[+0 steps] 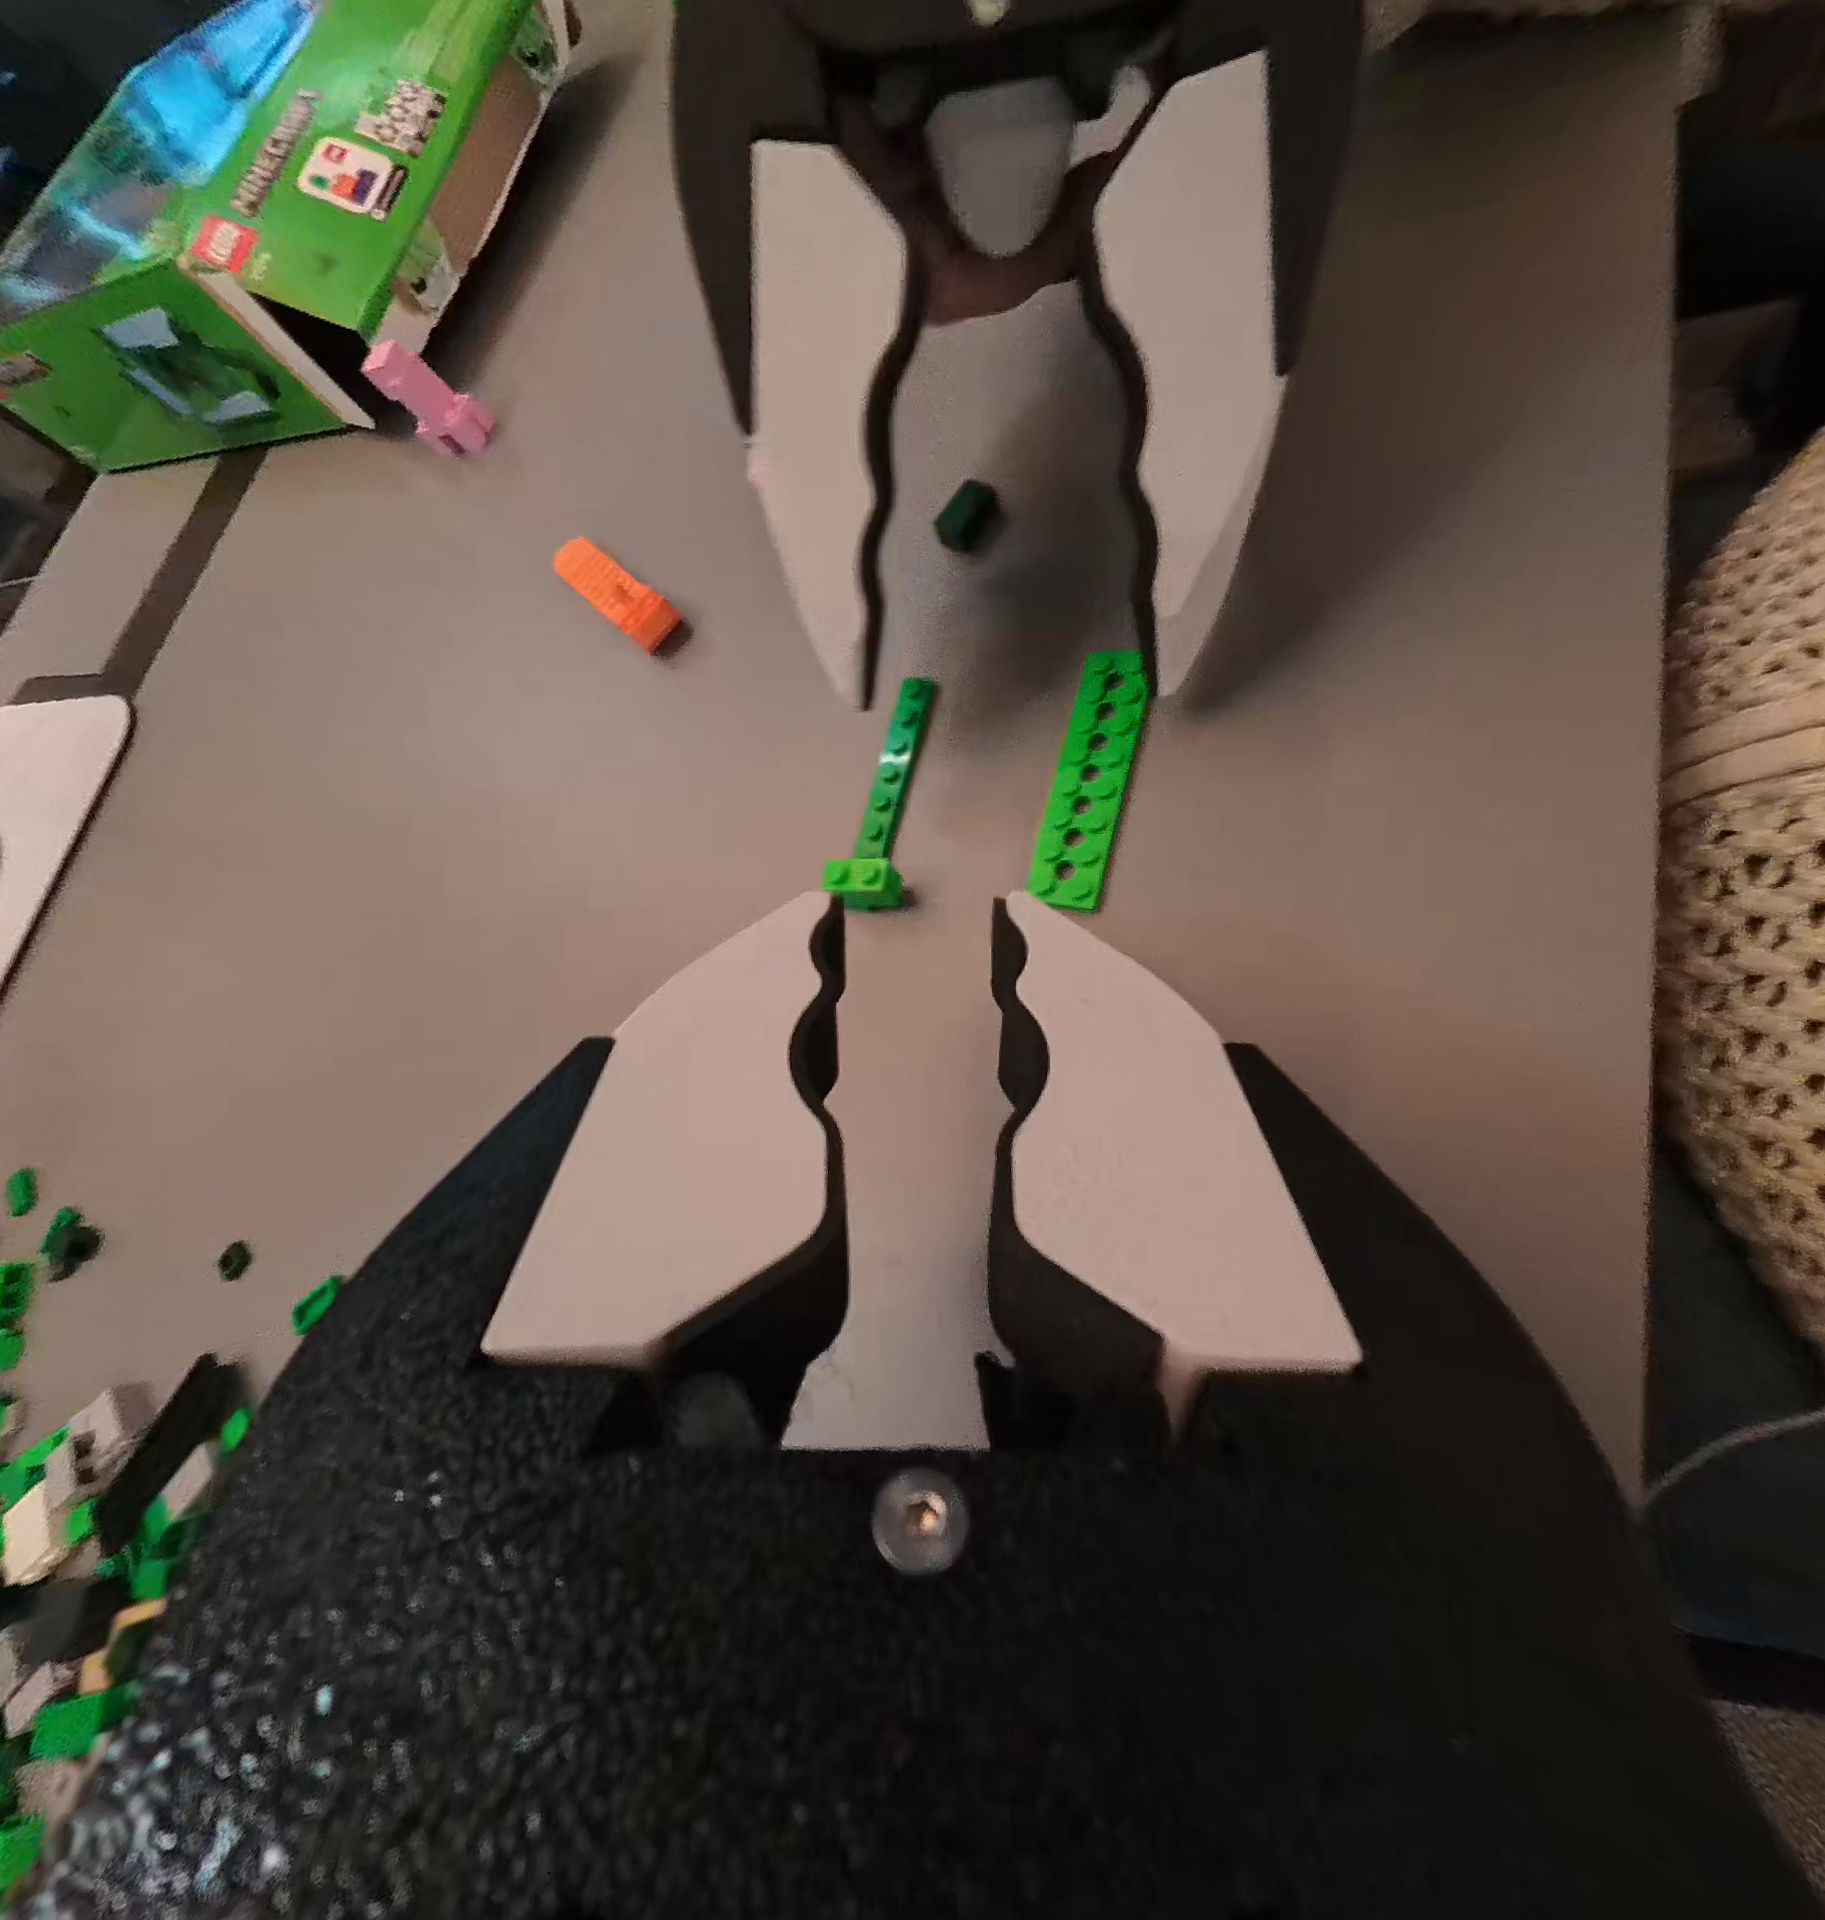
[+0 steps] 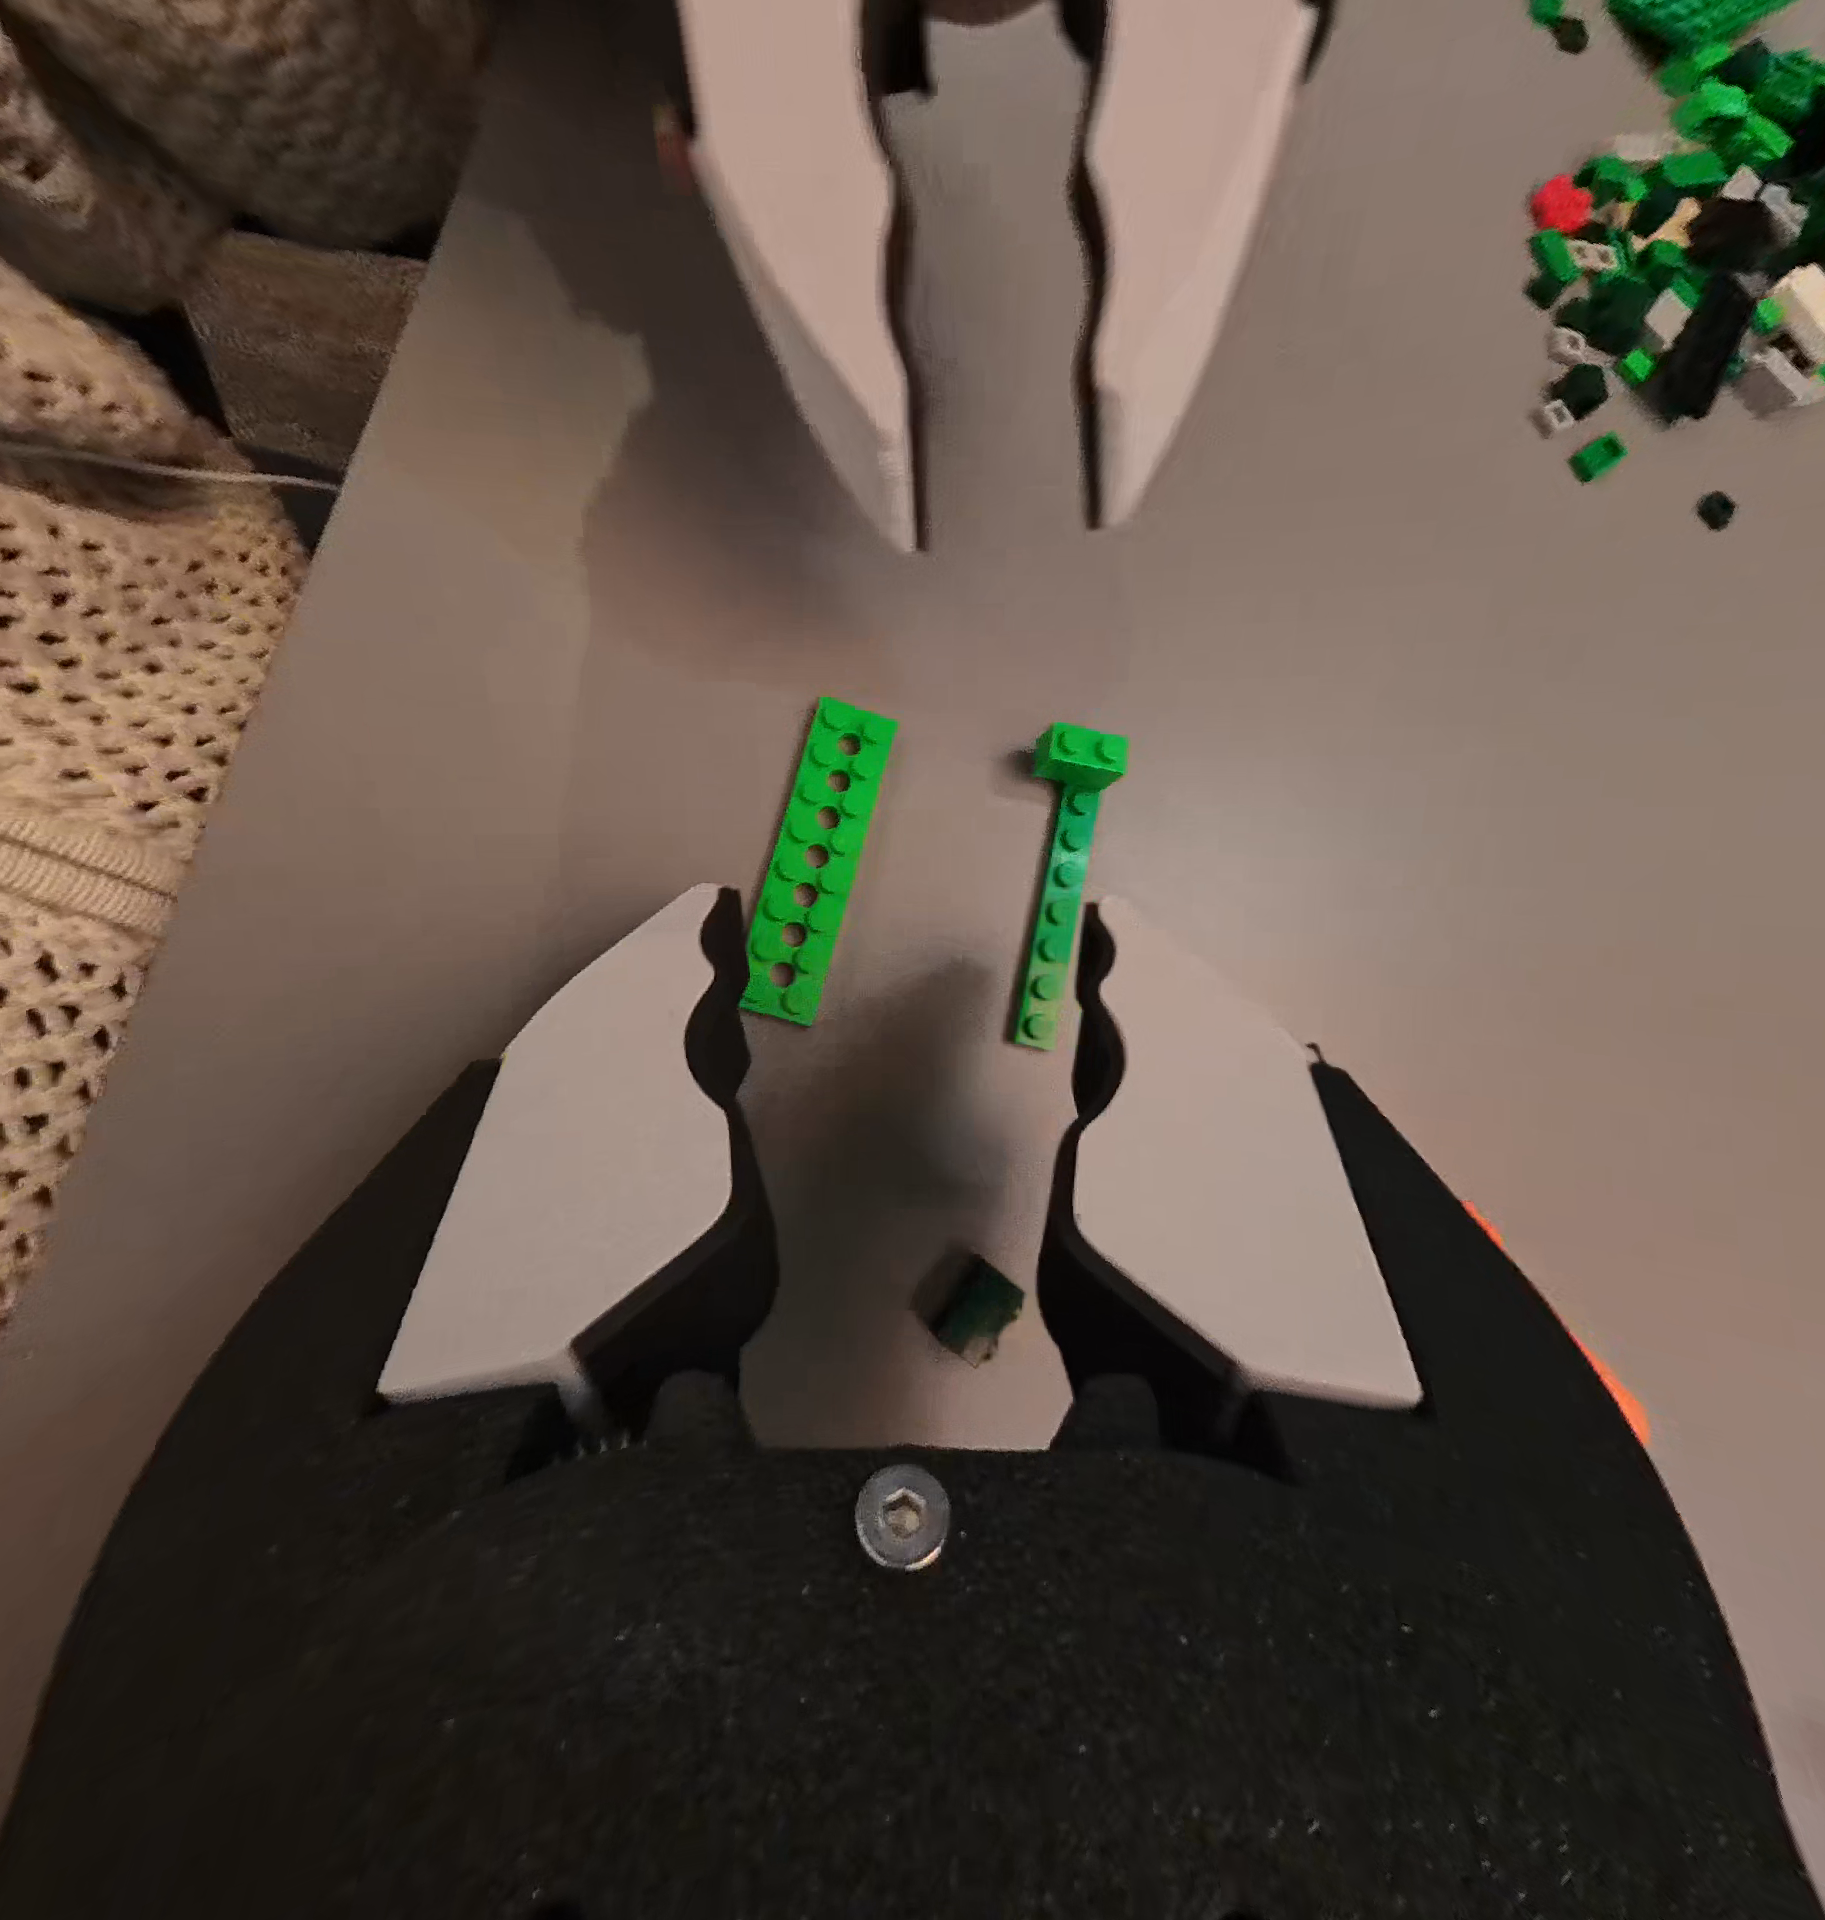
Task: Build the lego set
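The left gripper (image 1: 918,909) and right gripper (image 2: 903,899) face each other, fingers spread, holding nothing; between them on the grey table (image 1: 368,831) lie a wide green plate (image 2: 820,860) and a narrow green plate (image 2: 1059,920) capped by a small green brick (image 2: 1081,755); a dark green brick (image 2: 968,1304) sits between the right fingers.

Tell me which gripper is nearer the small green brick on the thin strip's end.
Left. The left gripper has its tips right beside the small green brick; the right gripper sits at the thin strip's opposite end.
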Demonstrator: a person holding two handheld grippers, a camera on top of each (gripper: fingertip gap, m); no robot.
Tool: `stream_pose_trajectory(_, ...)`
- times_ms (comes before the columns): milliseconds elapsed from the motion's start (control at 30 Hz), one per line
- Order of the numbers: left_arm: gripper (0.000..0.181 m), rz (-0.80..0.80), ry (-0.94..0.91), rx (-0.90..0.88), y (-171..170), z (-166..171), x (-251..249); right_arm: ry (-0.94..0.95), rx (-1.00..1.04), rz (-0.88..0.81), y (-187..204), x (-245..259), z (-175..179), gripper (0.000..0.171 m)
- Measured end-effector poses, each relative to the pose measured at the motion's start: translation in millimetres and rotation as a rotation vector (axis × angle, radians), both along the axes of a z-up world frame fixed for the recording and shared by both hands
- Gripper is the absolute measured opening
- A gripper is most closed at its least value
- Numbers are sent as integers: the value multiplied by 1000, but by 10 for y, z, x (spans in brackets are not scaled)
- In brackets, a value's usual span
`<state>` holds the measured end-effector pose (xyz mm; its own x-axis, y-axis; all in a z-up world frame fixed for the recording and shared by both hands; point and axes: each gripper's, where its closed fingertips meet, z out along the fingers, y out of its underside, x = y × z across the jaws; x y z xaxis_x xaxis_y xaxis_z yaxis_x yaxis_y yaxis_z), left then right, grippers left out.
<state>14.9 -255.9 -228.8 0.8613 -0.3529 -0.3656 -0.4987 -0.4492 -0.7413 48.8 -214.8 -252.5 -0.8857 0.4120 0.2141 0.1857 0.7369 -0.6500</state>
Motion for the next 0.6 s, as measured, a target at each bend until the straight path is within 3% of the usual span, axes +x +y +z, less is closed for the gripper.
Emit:
stream_pose_trajectory(200, 24, 48, 16, 30, 19, -33, 25, -104, -19, -49, -99, -108, -127, 73)
stream_pose_trajectory(367, 21, 85, 10, 74, 2, 30, 6, -97, 12, -84, -95, -195, -131, 50)
stream_pose_trajectory(600, 20, 104, 34, 48, -15, 3, -74, -101, 49, -70, -69, -300, -138, 35)
